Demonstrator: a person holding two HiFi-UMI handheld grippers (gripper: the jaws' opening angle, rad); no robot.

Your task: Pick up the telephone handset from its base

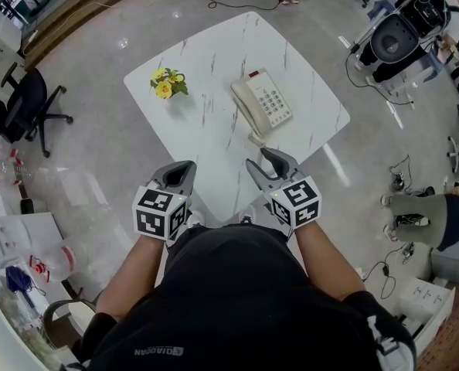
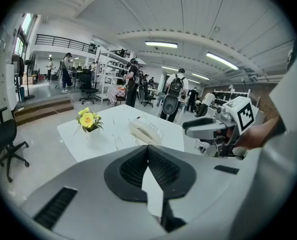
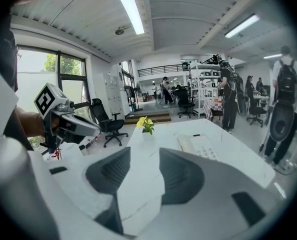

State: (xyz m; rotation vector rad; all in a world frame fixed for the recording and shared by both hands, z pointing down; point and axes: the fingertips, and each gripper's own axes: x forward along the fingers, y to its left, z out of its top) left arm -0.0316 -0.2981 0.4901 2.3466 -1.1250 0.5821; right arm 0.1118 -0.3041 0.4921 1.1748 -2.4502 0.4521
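A cream telephone (image 1: 262, 102) sits on the right half of the white marble table (image 1: 214, 130), its handset (image 1: 247, 109) resting along the left side of the base. The phone also shows in the left gripper view (image 2: 145, 130) and the right gripper view (image 3: 200, 146). My left gripper (image 1: 183, 168) hovers at the table's near edge with its jaws together and nothing between them (image 2: 148, 149). Beside it, my right gripper (image 1: 266, 163) is open and empty (image 3: 143, 156), a short way in front of the phone and apart from it.
A small pot of yellow flowers (image 1: 168, 83) stands on the table's left part. A black office chair (image 1: 28, 107) is on the floor at left, and machines and cables (image 1: 403, 37) at right. Several people (image 2: 177, 91) stand beyond the table.
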